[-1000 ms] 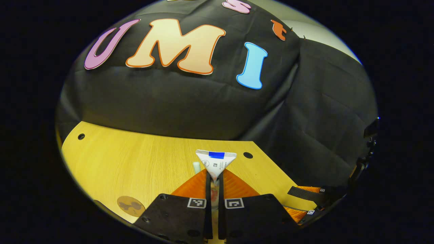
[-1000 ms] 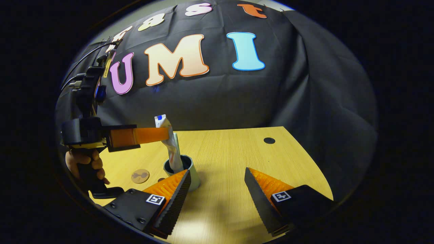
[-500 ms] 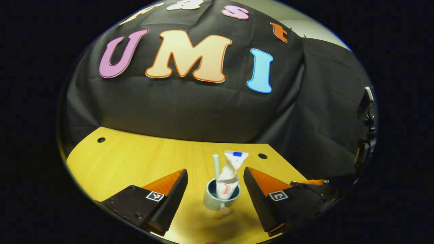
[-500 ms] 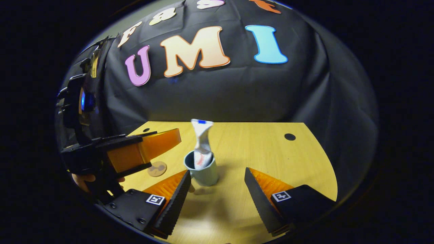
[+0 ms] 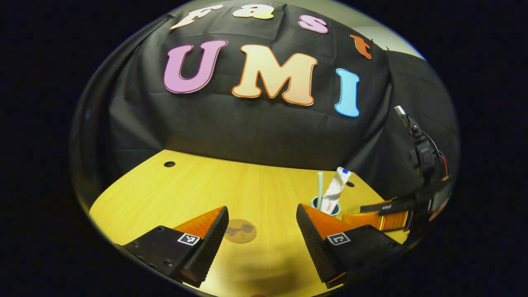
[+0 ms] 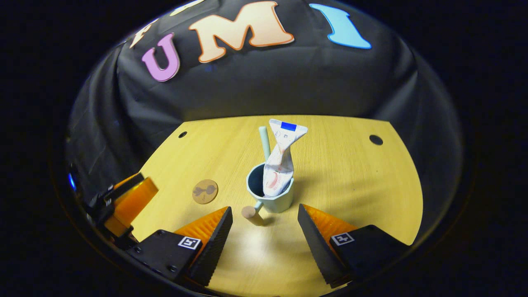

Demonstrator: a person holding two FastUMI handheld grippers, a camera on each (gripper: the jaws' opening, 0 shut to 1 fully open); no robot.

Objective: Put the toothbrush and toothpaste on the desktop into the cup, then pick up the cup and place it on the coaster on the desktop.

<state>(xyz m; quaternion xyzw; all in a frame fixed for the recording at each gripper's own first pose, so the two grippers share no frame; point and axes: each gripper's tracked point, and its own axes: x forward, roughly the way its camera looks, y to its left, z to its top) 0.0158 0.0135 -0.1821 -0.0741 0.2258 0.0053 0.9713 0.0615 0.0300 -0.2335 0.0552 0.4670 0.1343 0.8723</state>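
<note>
The pale blue-green cup (image 6: 271, 190) stands upright on the yellow wood-grain desk (image 6: 350, 181), around mid-desk, well in from every edge. Inside it I see the crumpled white toothpaste tube (image 6: 280, 165), leaning, crimped end up, and the pale green toothbrush handle (image 6: 264, 142), upright behind it. Both long axes run roughly vertical. I judge the loading step done; the cup lift is next.

A short stub handle with a round wooden end (image 6: 250, 213) sticks out of the cup's base towards the right gripper (image 6: 264, 229). This gripper's fingers are spread wide, empty, with the cup just ahead and centred between them. I judge it the nearer one.

The round brown cork coaster (image 6: 205, 191) lies flat, to the cup's left, apart from it. In the left gripper view, the coaster (image 5: 240, 230) sits just ahead between the spread, empty fingers of the left gripper (image 5: 262, 229); the cup (image 5: 326, 206) is farther off on the right.
</note>
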